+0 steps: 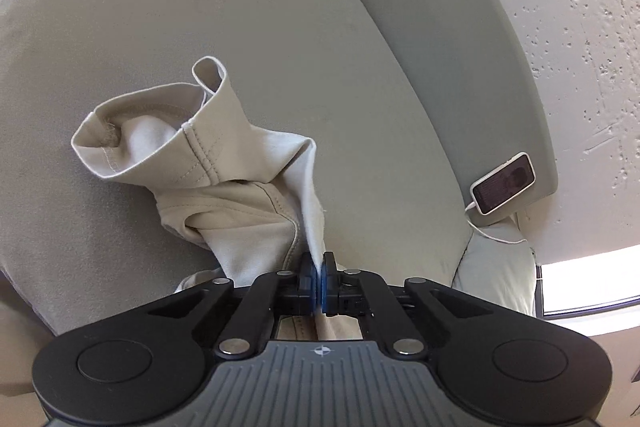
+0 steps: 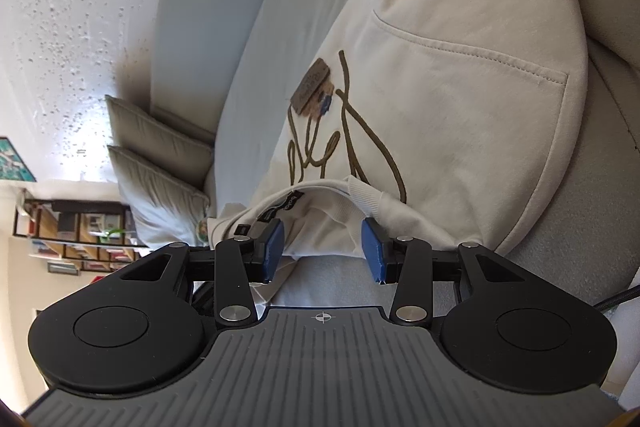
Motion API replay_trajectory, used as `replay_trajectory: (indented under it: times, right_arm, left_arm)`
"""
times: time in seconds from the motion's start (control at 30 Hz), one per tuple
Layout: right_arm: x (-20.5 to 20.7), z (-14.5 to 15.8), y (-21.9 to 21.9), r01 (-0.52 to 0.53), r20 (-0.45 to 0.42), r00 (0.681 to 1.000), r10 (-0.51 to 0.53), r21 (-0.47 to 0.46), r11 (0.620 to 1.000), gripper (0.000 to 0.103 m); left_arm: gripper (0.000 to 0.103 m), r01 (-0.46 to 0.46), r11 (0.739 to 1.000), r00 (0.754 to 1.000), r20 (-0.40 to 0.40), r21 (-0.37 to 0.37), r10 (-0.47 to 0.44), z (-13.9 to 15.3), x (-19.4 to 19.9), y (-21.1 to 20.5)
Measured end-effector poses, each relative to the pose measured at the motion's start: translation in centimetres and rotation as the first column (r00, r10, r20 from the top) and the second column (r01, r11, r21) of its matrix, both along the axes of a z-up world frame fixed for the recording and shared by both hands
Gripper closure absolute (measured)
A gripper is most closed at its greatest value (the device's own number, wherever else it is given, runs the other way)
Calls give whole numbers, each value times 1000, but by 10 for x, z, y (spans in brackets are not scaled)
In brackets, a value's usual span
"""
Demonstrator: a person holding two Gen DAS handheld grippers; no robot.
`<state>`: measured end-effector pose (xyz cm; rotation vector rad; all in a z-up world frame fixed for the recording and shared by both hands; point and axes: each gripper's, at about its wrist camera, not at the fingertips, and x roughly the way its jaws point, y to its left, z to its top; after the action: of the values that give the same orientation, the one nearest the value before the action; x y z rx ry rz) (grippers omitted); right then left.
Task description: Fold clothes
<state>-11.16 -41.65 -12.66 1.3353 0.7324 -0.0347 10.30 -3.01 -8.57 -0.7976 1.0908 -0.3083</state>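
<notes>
Your left gripper (image 1: 319, 277) has its blue pads pinched tight on a thin edge of the cream sweatshirt sleeve (image 1: 192, 163), and the cuff (image 1: 148, 131) hangs open and loose beyond it, bunched and twisted over the grey sofa cushion (image 1: 200, 7). That sleeve is lifted clear of the fabric below, not laid flat across anything, so on this side the fold is not set. Further right a phone (image 1: 502, 183) on a white cable leans at the cushion's end, well apart from the cloth.

Over to your right gripper (image 2: 323, 247): the jaws stand wide apart, holding nothing, poised just at the ribbed neckline (image 2: 360, 193) of the sweatshirt (image 2: 460, 27). The body lies spread face-up on the sofa seat (image 2: 260, 47), brown looping print (image 2: 348, 131) and front pocket (image 2: 480, 39) showing, only mildly rumpled. Cushions (image 2: 160, 147) sit at the far end.

By my reading, the body is laid out but no tidy folded stack shows; sleeve and body folds look outstanding. Your left tool points down along the cushion, your right one low and level along the garment.
</notes>
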Motion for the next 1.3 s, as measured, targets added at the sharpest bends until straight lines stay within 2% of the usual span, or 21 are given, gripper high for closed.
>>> replay_trajectory:
  times: [0.1, 0.17, 0.3, 0.37, 0.47, 0.53, 0.67, 0.73, 0.8, 0.83, 0.9, 1.07, 1.23, 1.3]
  right_arm:
    - [-5, 8, 1, 6, -1, 1000, -6, -16, 1000, 56]
    - [-12, 16, 2, 9, 9, 1000, -8, -26, 1000, 46]
    - [-42, 41, 1, 26, 51, 998, -22, -67, 997, 42]
    - [-65, 52, -7, 101, 73, 993, -94, -106, 989, 42]
    - [-98, 63, -27, 247, 90, 968, -235, -161, 956, 42]
    - [-112, 60, -37, 297, 68, 955, -290, -163, 941, 43]
    - [-116, 37, -35, 274, 15, 962, -274, -129, 953, 47]
    - [-109, 21, -30, 257, -28, 964, -264, -145, 955, 48]
    - [-103, 3, -29, 268, -48, 959, -278, -147, 952, 54]
    - [-102, -4, -30, 288, -35, 955, -296, -142, 947, 59]
    - [-100, -12, -34, 314, 31, 949, -313, -152, 937, 59]
    - [-91, -24, -36, 311, 122, 949, -290, -224, 923, 63]
    - [-79, -20, -24, 285, 144, 958, -249, -362, 887, 65]
    - [-76, -17, -26, 254, 120, 967, -225, -378, 890, 71]
  left_arm:
    - [103, -15, 999, 999, 37, -31, 16, 13, -10, 11]
    - [103, -25, 998, 998, 61, -52, 28, 22, -17, 19]
    - [103, -47, 995, 992, 112, -91, 57, 41, -32, 38]
    - [103, -64, 992, 987, 142, -109, 79, 51, -43, 53]
    - [103, -78, 989, 981, 167, -126, 98, 58, -56, 67]
    - [103, -88, 989, 979, 172, -122, 108, 59, -65, 73]
    - [103, -106, 986, 979, 162, -129, 127, 53, -80, 80]
    - [103, -119, 986, 980, 145, -115, 135, 46, -75, 66]
    - [103, -120, 987, 981, 139, -104, 134, 43, -78, 70]
    - [103, -121, 988, 982, 137, -99, 134, 42, -79, 72]
    - [103, -123, 988, 981, 139, -91, 134, 41, -80, 71]
    - [103, -116, 990, 981, 146, -75, 126, 38, -79, 64]
    - [103, -112, 992, 983, 141, -57, 119, 36, -79, 62]
    - [103, -105, 993, 985, 134, -50, 111, 34, -77, 58]
